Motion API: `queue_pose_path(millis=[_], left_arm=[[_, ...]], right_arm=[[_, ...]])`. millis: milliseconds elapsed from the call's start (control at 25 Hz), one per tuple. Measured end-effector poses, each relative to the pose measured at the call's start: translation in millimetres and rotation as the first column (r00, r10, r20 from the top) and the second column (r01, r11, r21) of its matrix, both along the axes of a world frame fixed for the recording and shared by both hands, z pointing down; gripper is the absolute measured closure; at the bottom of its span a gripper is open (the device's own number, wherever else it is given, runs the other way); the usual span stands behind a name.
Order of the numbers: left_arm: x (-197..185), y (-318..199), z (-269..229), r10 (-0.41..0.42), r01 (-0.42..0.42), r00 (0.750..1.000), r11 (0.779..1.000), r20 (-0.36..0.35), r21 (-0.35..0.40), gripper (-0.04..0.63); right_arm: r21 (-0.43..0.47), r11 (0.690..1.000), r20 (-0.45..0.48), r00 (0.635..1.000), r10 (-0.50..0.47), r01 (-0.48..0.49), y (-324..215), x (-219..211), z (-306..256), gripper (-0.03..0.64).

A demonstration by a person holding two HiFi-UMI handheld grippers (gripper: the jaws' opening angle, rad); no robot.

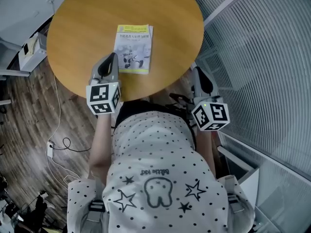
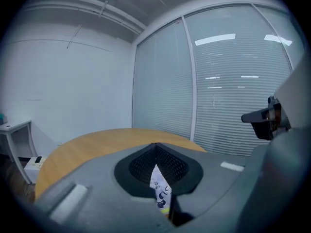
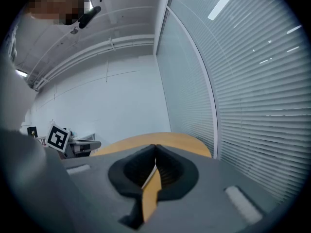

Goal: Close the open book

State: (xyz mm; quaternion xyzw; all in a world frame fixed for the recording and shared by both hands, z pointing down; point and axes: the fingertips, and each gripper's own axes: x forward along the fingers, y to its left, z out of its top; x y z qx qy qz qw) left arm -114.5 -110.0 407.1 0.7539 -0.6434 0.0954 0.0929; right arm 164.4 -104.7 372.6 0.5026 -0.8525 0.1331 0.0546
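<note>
The book [image 1: 133, 48] lies shut on the round wooden table [image 1: 82, 23], its yellow-and-white cover facing up. My left gripper [image 1: 113, 57] hangs over the table just left of the book's near corner, jaws shut with nothing held. In the left gripper view, a strip of the book's cover [image 2: 161, 191] shows below, through the slit behind the closed tips of the left gripper [image 2: 156, 146]. My right gripper [image 1: 196, 71] sits off the table's right edge, apart from the book. Its own view shows the right gripper [image 3: 155, 147] with jaws meeting and empty, above the table [image 3: 160, 140].
Slatted blinds [image 1: 262, 47] run along the right side. A white cabinet [image 1: 29, 50] stands left of the table, and cables [image 1: 56, 147] lie on the wooden floor. The person's dotted shirt [image 1: 155, 178] fills the lower middle of the head view.
</note>
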Motion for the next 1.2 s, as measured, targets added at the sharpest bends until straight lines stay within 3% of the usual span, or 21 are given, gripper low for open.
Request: queue_pose_path(millis=[240,600,1200], left_arm=[[-6,8,-51,-0.004,0.010,0.998,0.995,-0.063,0.097,0.586],[-32,41,-102,-0.067,0.070,0.998,0.971,-0.019,0.228,0.586],[-52,96,-101,-0.169,0.172,0.985,0.964,-0.032,0.202,0.586]], right_arm=[[0.003,1.000,-0.003,1.000,-0.019,0.019,-2,-9,-4,0.612],[0.010,0.995,0.077,0.992,-0.097,0.096,-7,-41,-20,0.612],[0.064,0.991,0.086,0.989,-0.121,0.116,-6,-40,-46,0.612]])
